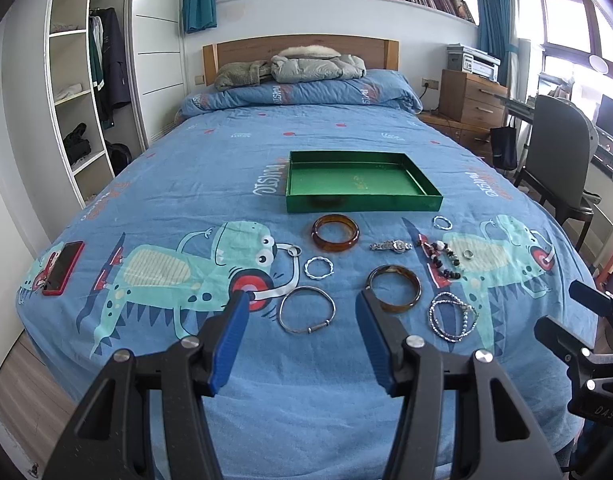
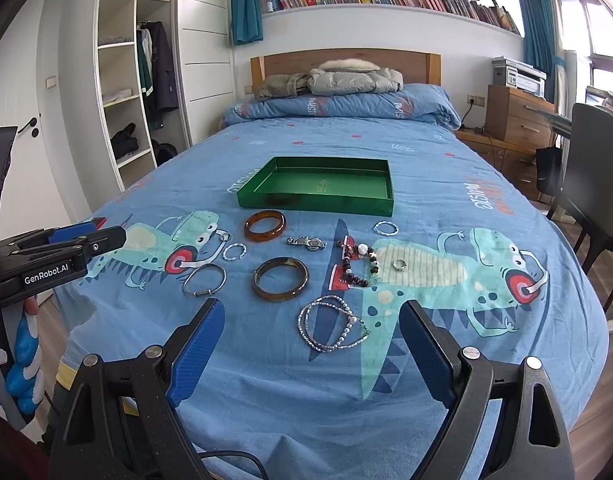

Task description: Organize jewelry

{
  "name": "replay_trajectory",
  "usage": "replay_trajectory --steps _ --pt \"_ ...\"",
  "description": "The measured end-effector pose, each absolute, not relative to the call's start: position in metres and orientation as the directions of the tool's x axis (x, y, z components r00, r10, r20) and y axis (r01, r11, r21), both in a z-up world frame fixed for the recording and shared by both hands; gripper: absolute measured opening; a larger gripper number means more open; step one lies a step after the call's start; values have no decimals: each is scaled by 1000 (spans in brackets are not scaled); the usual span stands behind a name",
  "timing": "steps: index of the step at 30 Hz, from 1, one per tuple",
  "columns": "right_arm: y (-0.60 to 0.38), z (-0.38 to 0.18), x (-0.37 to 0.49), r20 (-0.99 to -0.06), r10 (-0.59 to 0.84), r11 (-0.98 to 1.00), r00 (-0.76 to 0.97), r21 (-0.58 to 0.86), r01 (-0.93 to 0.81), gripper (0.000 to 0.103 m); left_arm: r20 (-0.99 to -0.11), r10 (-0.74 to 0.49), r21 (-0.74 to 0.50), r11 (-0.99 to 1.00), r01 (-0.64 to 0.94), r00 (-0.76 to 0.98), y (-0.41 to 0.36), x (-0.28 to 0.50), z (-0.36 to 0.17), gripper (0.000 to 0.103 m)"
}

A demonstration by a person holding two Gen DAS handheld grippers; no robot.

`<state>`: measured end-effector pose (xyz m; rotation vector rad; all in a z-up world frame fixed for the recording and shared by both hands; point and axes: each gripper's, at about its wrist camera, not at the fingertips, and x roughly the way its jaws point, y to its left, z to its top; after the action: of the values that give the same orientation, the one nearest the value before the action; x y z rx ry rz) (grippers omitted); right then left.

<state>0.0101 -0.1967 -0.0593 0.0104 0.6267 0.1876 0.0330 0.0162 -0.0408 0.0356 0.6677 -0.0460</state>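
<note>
Both my claws gape wide and hold nothing; in lower centre of my right claw [image 2: 310, 344] view the beaded silver strands [image 2: 332, 328] lie flat between its fingers, green tray [image 2: 314, 204] beyond at centre.

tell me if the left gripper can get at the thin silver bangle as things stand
Probably yes. The left gripper has its jaws wide open and empty, and the thin silver bangle lies flat on the bedspread just ahead between them, with nothing covering it.

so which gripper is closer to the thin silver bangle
Left. The left gripper hovers open directly before the thin silver bangle; the right gripper sits farther right, facing the beaded bracelets.
</note>
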Motion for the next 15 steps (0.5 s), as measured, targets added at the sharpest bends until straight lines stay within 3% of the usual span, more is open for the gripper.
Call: replay_trajectory --steps 15 --pt "-184 -62 23 -609 194 976 769 41 -214 88 -637 -30 17 998 52 770 14 43 -48 54"
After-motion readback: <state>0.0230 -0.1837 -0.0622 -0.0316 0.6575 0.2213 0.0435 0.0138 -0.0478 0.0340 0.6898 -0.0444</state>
